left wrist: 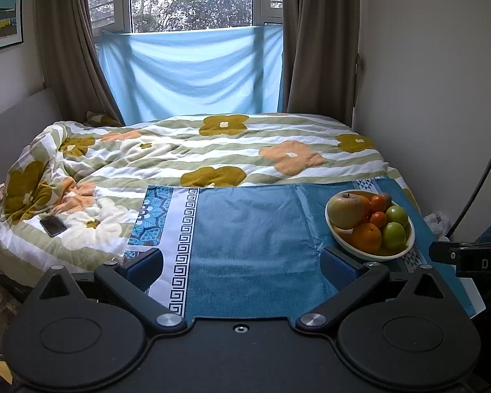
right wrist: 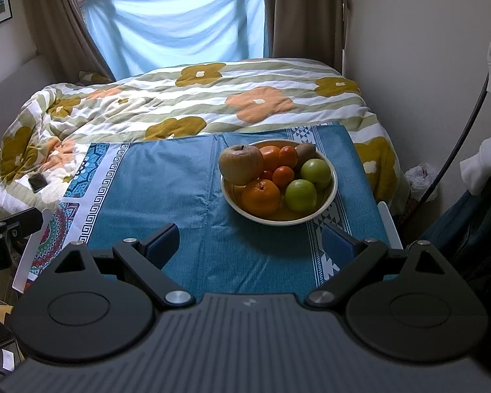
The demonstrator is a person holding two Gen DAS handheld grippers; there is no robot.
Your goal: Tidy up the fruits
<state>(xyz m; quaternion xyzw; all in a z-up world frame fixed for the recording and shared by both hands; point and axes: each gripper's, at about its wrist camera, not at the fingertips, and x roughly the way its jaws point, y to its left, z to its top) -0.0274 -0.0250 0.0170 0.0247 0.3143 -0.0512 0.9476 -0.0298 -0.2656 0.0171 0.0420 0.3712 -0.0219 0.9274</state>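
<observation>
Left gripper point(left wrist: 242, 267) and right gripper point(right wrist: 250, 249): matte black bodies, silver pivot screws, blue finger pads point(right wrist: 334, 245); ribbed right housing.

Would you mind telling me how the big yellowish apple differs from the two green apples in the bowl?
The yellowish apple is much larger than either green apple. Its skin looks dull and brownish; theirs is bright and glossy. It sits on the bowl's left side, they on the right. All rest in the same bowl, untouched.
</observation>
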